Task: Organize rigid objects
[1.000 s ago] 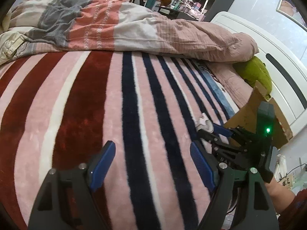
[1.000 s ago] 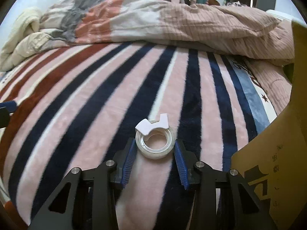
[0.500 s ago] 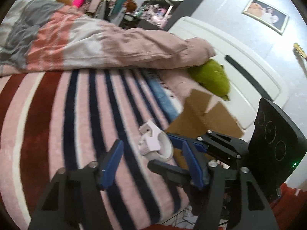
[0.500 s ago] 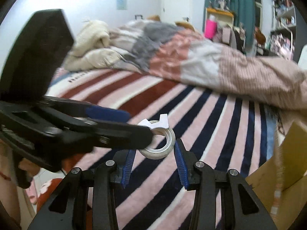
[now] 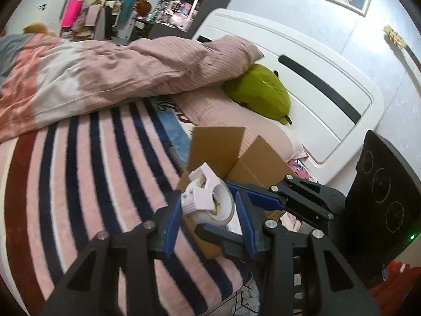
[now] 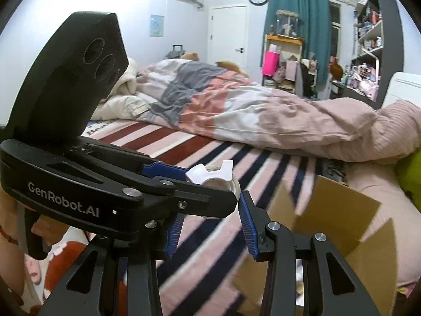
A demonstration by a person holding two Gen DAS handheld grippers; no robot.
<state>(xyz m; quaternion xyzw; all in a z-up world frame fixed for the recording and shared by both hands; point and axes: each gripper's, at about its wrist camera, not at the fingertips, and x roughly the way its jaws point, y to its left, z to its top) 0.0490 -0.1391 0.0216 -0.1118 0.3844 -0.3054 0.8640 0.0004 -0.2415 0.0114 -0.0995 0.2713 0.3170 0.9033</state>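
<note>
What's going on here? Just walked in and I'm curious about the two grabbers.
A person holds a gripper in each hand. The right gripper clamps a tape roll in the air, near an open cardboard box on the bed. The left gripper's jaws have just been closing on the same roll.

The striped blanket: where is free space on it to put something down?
The striped blanket is bare from the rumpled duvet down to its near edge, left of the cardboard box. It is crowded by the box, where both grippers meet at the tape roll.
</note>
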